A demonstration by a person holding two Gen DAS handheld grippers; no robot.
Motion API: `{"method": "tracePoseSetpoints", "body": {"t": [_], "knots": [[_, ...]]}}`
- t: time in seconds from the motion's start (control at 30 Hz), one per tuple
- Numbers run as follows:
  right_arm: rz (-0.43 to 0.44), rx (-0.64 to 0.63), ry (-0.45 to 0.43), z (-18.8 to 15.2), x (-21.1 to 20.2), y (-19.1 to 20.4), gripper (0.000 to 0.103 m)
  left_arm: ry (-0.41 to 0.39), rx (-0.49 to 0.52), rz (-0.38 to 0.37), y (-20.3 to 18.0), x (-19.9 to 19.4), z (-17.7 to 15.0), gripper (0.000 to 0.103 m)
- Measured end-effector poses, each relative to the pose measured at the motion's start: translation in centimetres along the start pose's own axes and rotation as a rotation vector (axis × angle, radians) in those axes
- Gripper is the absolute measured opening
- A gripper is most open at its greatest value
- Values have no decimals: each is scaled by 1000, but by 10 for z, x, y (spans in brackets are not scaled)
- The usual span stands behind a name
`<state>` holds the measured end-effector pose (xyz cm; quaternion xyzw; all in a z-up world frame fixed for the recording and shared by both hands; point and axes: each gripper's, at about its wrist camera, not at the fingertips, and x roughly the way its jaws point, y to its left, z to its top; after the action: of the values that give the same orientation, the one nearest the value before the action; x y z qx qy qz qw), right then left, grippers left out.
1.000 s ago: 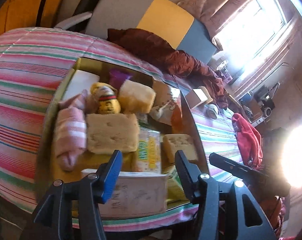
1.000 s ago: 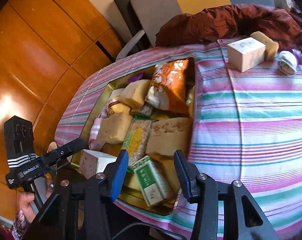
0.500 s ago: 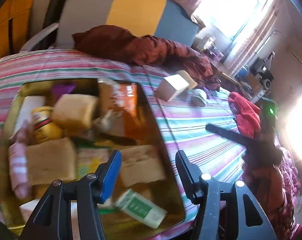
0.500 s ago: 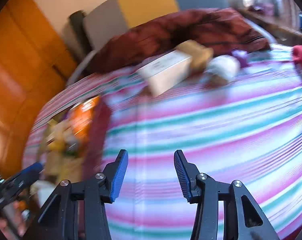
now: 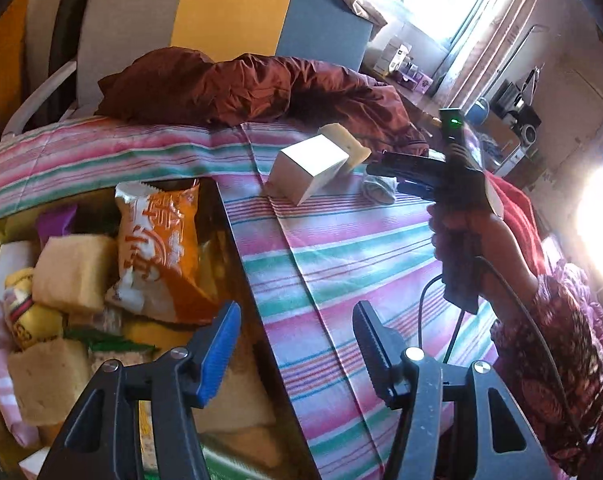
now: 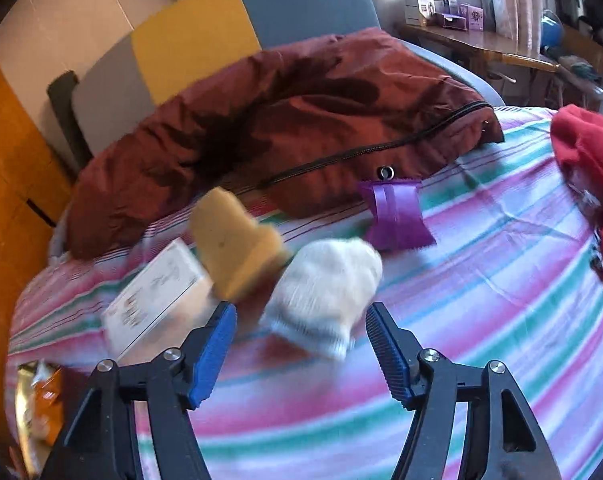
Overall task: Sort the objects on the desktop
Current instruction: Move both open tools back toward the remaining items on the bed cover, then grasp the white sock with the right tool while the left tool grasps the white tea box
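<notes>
Both grippers spread and empty over the striped cloth [image 6: 481, 280]

Right gripper [image 6: 301, 344] jaws opening, white sock [image 6: 325, 284] just ahead at 12 o'clock, unpinched. Left gripper [image 5: 295, 344] opening over the tray [image 5: 237, 240] edge; orange snack bag [image 5: 161, 240] at 10 o'clock, its writing unreadable.

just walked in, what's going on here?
A person with a handheld gripper in each hand is sorting items on a striped tablecloth. The tray at the left is already full of sponges and snack packets. The right gripper is opening, empty, over a white sock lying beside a yellow sponge, a white box and a purple packet. The left gripper is also opening, empty.
</notes>
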<state>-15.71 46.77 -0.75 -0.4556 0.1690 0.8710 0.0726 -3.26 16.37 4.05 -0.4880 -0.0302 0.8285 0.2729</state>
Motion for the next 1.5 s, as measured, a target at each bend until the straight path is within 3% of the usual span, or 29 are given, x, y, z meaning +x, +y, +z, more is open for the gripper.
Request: {"method": "tracePoseSetpoints", "body": {"t": [0.1,0.2,0.33,0.6,0.67,0.8,0.87,1.07,1.3,1.4,1.5], "knots": [[-41,-20,11,6,15,2,70,-2,14,14,-4,4,10,60],[-69,-74,35,9,25,0,55,-12,39,27,-10,10,23,60],[8,-52,54,8,23,-15,53,-20,69,38,-19,24,43,60],[-23,-198,137,-18,-3,-26,53,45,189,79,-43,84,95,60],[7,-181,129,-25,-8,-35,53,49,205,54,-46,99,109,61],[74,-113,97,-34,-8,-50,53,108,277,96,-54,136,132,61],[52,-150,96,-36,-9,-45,53,139,308,98,-57,149,138,63],[-16,-214,100,-39,-9,-33,53,103,417,153,-65,165,145,65],[-26,-221,106,-41,-10,-32,53,93,449,68,-72,165,142,66],[-27,-224,110,-41,-11,-32,53,107,429,6,-72,166,143,83],[-37,-236,109,-42,-12,-30,53,110,431,-5,-75,168,145,83]]}}
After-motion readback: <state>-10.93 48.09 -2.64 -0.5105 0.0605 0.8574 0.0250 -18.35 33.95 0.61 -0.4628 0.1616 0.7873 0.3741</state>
